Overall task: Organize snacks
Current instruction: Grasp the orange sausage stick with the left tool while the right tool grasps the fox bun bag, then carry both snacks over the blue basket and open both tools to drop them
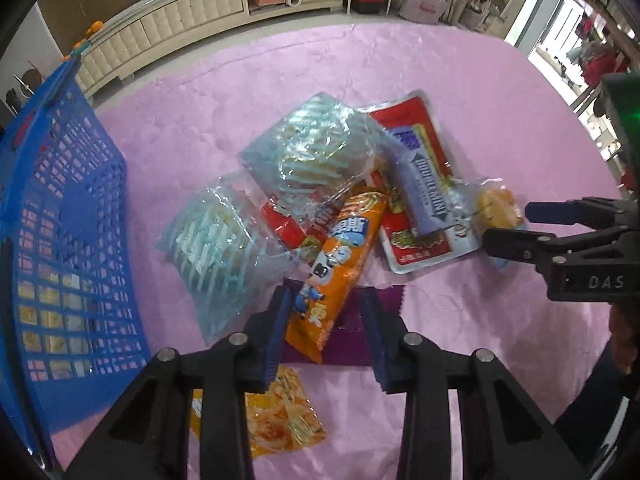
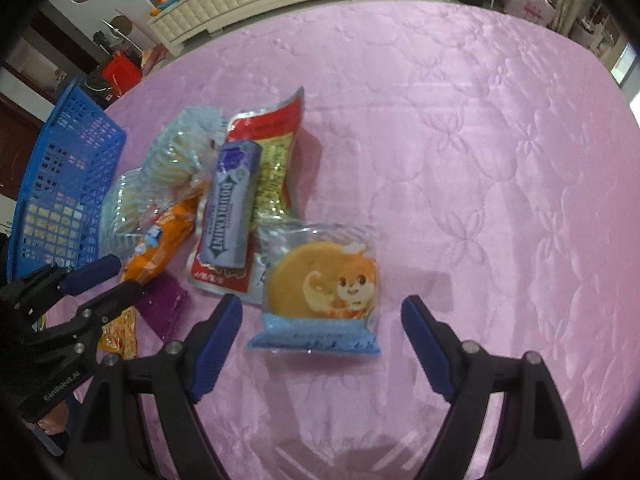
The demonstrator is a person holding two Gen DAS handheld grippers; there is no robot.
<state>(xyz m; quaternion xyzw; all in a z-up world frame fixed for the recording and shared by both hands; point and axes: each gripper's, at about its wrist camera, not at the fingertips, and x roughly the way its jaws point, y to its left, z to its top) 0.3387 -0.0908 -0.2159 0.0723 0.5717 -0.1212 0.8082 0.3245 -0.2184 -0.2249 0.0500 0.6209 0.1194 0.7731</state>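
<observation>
A pile of snacks lies on the pink tablecloth (image 1: 460, 80). My left gripper (image 1: 326, 312) is open, its fingers on either side of the near end of an orange snack pack (image 1: 340, 264) that lies on a purple packet (image 1: 352, 332). Two clear blue-striped bags (image 1: 316, 148), a red pouch (image 1: 416, 128) and a purple gum box (image 1: 424, 192) lie beyond. My right gripper (image 2: 322, 320) is open just before a clear-wrapped round cake (image 2: 320, 284); the cake lies between its fingertips. The gum box (image 2: 232, 208) and red pouch (image 2: 272, 128) lie left of it.
A blue plastic basket (image 1: 60, 220) stands at the left, with packets inside; it also shows in the right wrist view (image 2: 60, 184). A yellow chip packet (image 1: 280, 412) lies under my left gripper. A cream cabinet (image 1: 180, 20) and shelves stand beyond the table.
</observation>
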